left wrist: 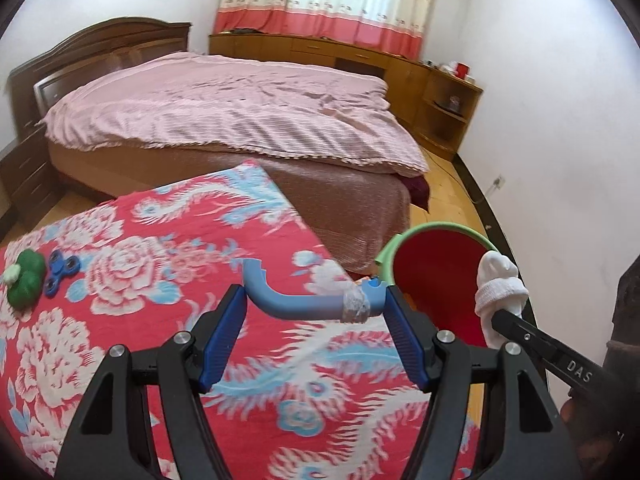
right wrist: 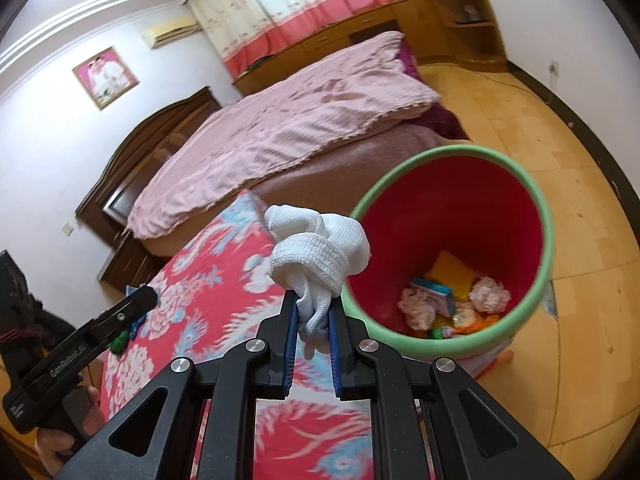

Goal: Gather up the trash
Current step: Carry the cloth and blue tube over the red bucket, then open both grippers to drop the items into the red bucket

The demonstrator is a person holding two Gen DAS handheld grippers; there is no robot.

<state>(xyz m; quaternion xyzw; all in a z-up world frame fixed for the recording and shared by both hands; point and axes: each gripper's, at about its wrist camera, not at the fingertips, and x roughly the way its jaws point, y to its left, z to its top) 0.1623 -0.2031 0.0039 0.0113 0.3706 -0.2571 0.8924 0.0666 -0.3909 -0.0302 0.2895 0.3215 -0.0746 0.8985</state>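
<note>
Spanning the left gripper (left wrist: 314,304), one bent blue tube (left wrist: 296,305) is pinched between the spread pads, its long axis running from 9 to 3 o'clock, with a clear tape wrap near the right end and the left end curling toward 12. One white knotted sock (right wrist: 316,250) is clamped in the nearly closed right gripper (right wrist: 314,312), standing toward 12 o'clock. One red bin (right wrist: 536,216) with a green rim is seen at 2 o'clock, several scraps lying inside. Above the red floral cloth (left wrist: 120,300) both items are held.
</note>
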